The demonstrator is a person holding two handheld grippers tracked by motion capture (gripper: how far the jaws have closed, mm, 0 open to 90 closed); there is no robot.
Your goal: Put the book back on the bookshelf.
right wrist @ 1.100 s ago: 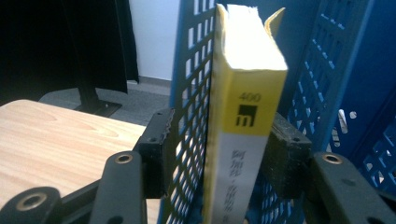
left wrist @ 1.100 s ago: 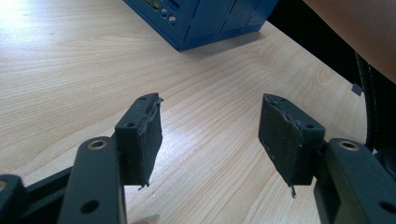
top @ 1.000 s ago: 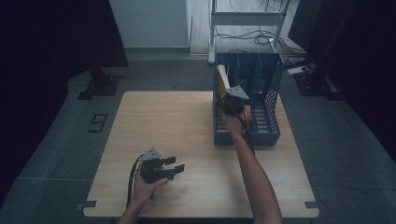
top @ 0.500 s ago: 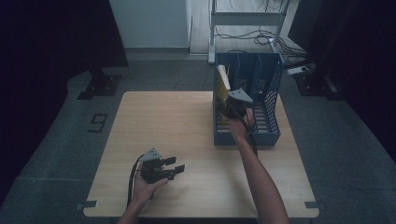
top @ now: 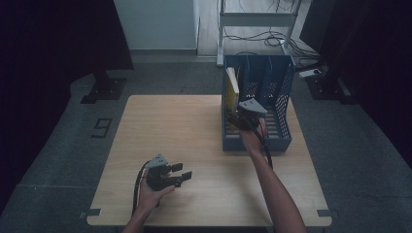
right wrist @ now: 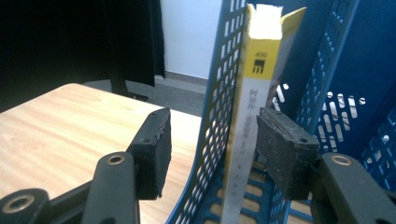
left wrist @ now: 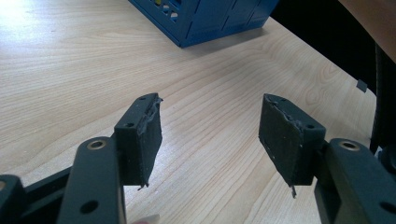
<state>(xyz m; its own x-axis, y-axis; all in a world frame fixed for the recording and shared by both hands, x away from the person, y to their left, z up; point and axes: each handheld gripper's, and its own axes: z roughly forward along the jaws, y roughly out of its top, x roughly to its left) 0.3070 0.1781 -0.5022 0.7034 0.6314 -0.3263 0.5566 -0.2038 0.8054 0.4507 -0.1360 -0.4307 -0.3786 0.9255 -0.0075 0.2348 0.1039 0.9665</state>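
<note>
"Starting from the left, has anything changed over there?"

"Nothing. The left gripper point(top: 182, 175) lies low over the bench point(top: 194, 126) near the front edge, just where it was a second ago. Its jaws stand wide with only bare wood between them."

"And the book?"

"The yellow book point(top: 232, 87) stands upright in the leftmost compartment of the blue rack point(top: 286, 97), close against that compartment's outer wall."

"So the change is on the right?"

"Yes, though it's small. The right gripper point(top: 234, 118) has slid a little along the rack's left side since a second ago. Looking along it, the jaws are about half open and straddle the perforated wall and the book together. One pad point(right wrist: 154, 149) is outside the wall with a clear gap. The other pad point(right wrist: 285, 154) is inside, just beside the book's cover."

"Is it holding the book?"

"Not that I can see. Nothing is pinched. I'd say the person is lining up, because closing now would squeeze the wall along with the book."
</note>
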